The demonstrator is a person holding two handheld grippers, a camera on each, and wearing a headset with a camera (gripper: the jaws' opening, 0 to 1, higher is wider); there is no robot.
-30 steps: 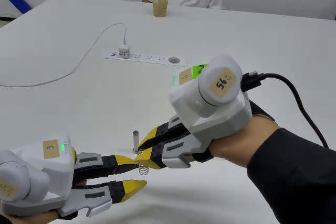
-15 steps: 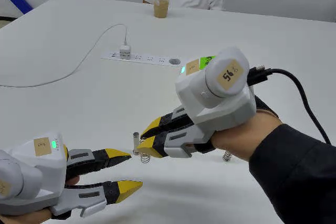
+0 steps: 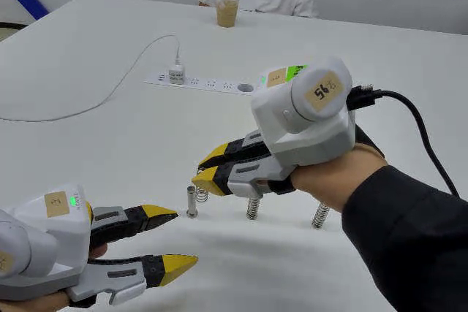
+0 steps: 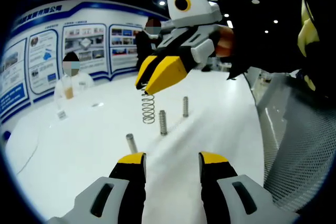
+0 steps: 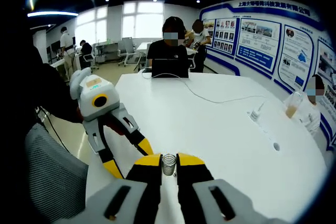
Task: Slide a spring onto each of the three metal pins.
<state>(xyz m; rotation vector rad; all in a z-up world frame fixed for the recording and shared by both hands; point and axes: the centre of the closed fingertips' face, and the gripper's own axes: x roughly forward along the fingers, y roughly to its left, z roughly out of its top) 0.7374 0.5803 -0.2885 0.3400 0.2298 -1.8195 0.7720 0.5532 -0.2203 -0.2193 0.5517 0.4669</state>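
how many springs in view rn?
3. The held spring is in the right gripper, beside the bare pin; middle spring and end spring each sit on a pin. More could hide behind that gripper.

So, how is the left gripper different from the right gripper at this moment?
The left gripper has its jaws open and holds nothing; the right gripper is shut on a spring. The left gripper sits low, short of the pins; the right gripper is held higher, with its tips close to the bare pin. Both have white bodies and black jaws with yellow tips.
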